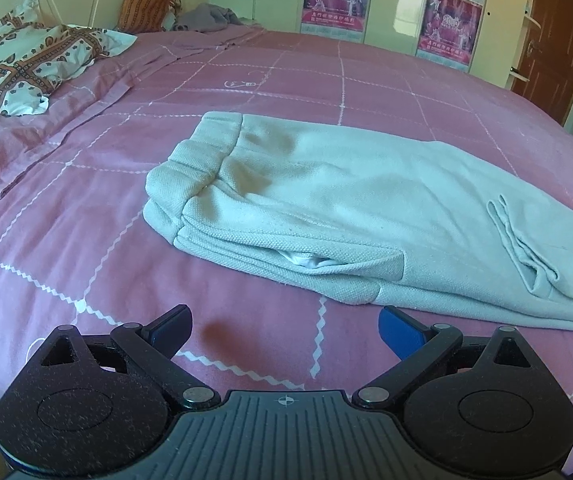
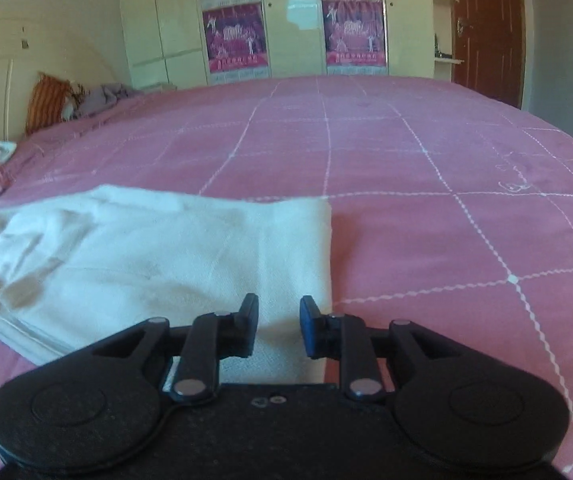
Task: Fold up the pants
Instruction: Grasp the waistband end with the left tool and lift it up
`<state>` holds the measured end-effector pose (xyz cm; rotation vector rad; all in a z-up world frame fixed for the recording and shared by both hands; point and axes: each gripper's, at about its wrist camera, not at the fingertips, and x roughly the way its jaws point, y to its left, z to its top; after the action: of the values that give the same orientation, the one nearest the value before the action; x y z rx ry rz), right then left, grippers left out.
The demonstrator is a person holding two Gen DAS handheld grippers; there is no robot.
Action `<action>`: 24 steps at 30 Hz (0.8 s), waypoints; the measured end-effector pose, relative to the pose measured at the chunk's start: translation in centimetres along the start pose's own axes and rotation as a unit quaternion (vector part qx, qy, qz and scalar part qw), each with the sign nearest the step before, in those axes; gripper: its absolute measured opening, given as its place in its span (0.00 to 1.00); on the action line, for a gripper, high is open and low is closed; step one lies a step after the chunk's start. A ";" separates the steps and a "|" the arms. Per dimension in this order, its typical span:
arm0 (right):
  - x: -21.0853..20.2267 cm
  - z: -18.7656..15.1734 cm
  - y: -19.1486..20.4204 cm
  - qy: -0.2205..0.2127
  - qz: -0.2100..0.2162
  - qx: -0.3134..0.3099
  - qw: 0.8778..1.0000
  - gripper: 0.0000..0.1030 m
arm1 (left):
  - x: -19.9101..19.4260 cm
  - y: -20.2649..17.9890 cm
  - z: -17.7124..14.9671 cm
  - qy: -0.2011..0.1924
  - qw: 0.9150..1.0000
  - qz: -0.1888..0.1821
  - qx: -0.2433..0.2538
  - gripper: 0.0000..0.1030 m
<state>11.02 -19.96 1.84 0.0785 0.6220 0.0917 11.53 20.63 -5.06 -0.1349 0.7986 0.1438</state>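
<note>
Hovering low over the bed (image 1: pixel 86 208), the left hand-held gripper (image 1: pixel 284 332) has its jaws spread wide and nothing is between them; only the pink cover with white grid lines shows in the gap. The pants (image 1: pixel 346 208) lie just ahead of it and a little to the right, not touching it. They are pale, folded lengthwise, with the waistband at the left end and the legs running off to the right. A pocket opening shows white lining on the near edge.

The right hand-held gripper (image 2: pixel 277 326) is released too, with its jaws standing a small way apart. Pale cloth shows in the gap between them, but the pads do not press on it. In this view the pants (image 2: pixel 146 256) lie flat on the bed (image 2: pixel 446 200), and their straight right edge runs down close to the right finger.

Farther out, a patterned pillow (image 1: pixel 18 68) lies at the head of the bed, with an orange cushion (image 1: pixel 146 4) behind it. Cream wardrobes (image 2: pixel 158 20) with pink posters (image 2: pixel 354 36) stand along the far wall, and a brown door (image 2: pixel 486 24) is at the right.
</note>
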 end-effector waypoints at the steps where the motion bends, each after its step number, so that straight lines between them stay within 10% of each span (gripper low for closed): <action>1: -0.3 -0.4 -0.1 0.004 0.011 0.001 1.000 0.28 | 0.1 0.1 0.0 0.002 1.000 0.001 -0.002 0.96; 11: -2.4 -0.1 -1.7 -0.048 -0.001 -0.008 0.999 0.40 | -0.2 4.4 -0.1 -0.045 0.988 -0.044 -0.138 0.96; 17: -3.5 -0.2 -4.3 -0.072 -0.088 -0.011 0.993 0.41 | 4.1 8.3 0.1 -0.045 0.954 -0.122 -0.270 0.96; 21: -5.2 -0.1 -6.8 -0.117 -0.182 -0.021 0.976 0.61 | 7.9 10.6 0.1 -0.051 0.919 -0.195 -0.339 0.96; 24: -6.9 -0.1 -9.6 -0.146 -0.219 -0.004 0.965 0.62 | 9.8 10.6 0.9 -0.063 0.917 -0.209 -0.333 0.96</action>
<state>6.02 -30.21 4.81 -0.0547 0.3321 -0.3416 17.05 31.99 -12.19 -0.9279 0.5488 0.0124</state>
